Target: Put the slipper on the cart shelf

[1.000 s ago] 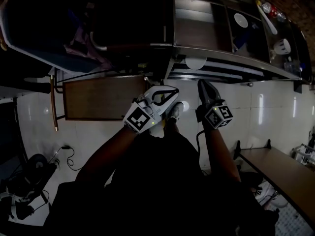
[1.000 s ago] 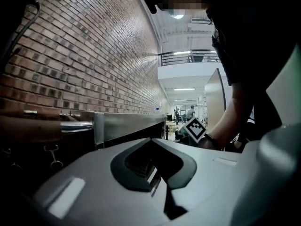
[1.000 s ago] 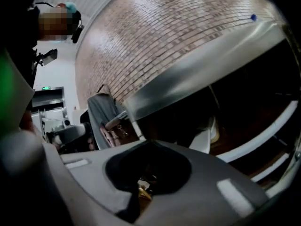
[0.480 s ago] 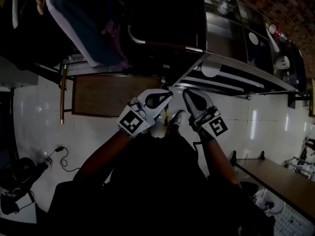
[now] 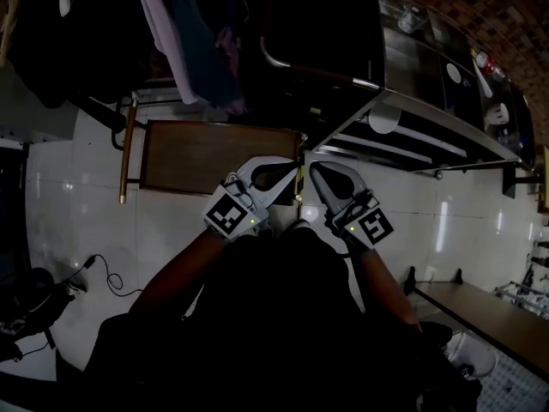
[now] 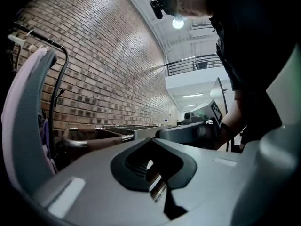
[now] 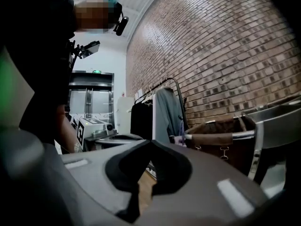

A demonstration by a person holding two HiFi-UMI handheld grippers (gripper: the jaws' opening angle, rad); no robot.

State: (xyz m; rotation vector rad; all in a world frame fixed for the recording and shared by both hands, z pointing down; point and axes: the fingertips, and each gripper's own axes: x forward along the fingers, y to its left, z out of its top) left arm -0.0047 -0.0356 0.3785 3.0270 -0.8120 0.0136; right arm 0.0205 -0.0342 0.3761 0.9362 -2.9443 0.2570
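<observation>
Hovering side by side over the white tiled floor (image 5: 171,230), the left gripper (image 5: 290,166) and the right gripper (image 5: 316,172) each had their jaws pressed together, with nothing between them. No view showed the slipper, so its place relative to the jaws could not be told. The dark cart (image 5: 322,37) stood at 12 o'clock from the jaws, and a wooden board (image 5: 206,157) lay at 10 o'clock.

Brick wall (image 7: 225,41), white tiled floor (image 5: 60,221), hung clothes rack (image 7: 164,112).
</observation>
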